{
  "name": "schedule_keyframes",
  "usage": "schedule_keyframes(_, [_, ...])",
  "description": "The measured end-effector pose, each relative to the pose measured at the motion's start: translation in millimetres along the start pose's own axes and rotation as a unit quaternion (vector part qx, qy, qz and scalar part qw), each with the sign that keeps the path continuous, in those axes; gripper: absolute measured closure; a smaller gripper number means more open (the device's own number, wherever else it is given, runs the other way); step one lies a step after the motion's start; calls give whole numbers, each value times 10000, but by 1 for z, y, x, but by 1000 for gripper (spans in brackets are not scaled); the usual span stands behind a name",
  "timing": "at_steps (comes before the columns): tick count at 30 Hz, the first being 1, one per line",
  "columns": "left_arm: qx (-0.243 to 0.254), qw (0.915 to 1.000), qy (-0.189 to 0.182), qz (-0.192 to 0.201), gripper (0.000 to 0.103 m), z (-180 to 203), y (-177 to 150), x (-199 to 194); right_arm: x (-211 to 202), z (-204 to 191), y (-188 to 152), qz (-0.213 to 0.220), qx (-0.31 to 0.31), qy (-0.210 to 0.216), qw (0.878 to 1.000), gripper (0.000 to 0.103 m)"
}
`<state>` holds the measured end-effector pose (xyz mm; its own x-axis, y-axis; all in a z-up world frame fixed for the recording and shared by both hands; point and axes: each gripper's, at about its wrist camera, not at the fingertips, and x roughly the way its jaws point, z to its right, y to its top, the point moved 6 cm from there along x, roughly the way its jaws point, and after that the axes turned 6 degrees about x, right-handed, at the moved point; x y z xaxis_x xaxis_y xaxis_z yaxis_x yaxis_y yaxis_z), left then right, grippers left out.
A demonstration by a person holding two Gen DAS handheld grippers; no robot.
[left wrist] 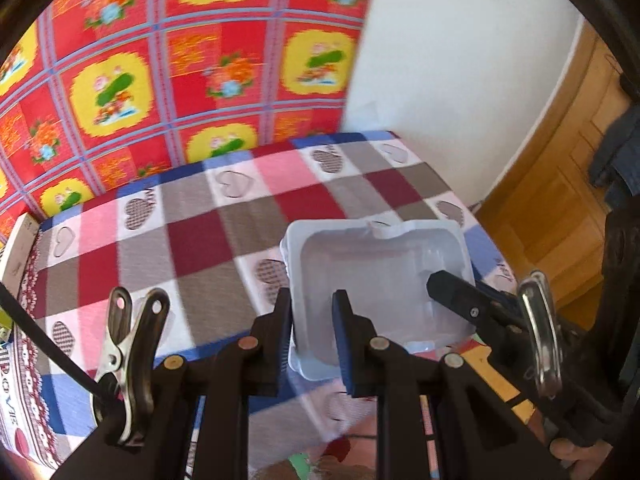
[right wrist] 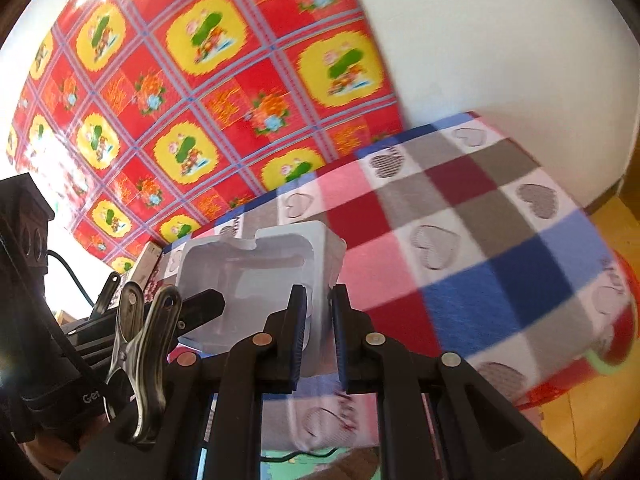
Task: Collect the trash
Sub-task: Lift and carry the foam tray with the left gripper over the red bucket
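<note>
Two grippers pinch one white plastic tray (left wrist: 380,276) from opposite sides. In the left wrist view, low in the frame's centre, the left gripper (left wrist: 313,312) has its jaws closed on the tray's near left wall, one finger outside the wall and one inside the hollow. At the lower right of that same frame the black tip of the right gripper (left wrist: 452,288) reaches in and grips the tray's right wall. In the right wrist view, low centre, the right gripper (right wrist: 318,316) closes its jaws on the tray (right wrist: 256,276) at its near right corner, and the left gripper's (right wrist: 204,308) dark finger shows at the lower left, clamped on the tray's far side. The tray is open side toward the cameras, tilted, and held up in front of a checked cloth (left wrist: 224,220) with red, pink, grey and blue squares and heart shapes, which fills the middle of both frames. Beyond the cloth, in the upper left of each frame, hangs a red sheet (left wrist: 180,52) with yellow flowered patches, blurred. A white wall (left wrist: 460,72) fills the upper right, and a wooden door (left wrist: 560,184) shows at the right edge of the left wrist view.
</note>
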<state>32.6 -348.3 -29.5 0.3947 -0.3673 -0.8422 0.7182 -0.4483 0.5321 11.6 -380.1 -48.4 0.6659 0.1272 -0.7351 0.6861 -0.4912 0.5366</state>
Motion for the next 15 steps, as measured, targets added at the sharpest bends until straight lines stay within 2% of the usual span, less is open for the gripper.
schedule_keyframes(15, [508,9976,-462,-13,82,133,-1,8,-87,110,0,362,400,-428,9976,89])
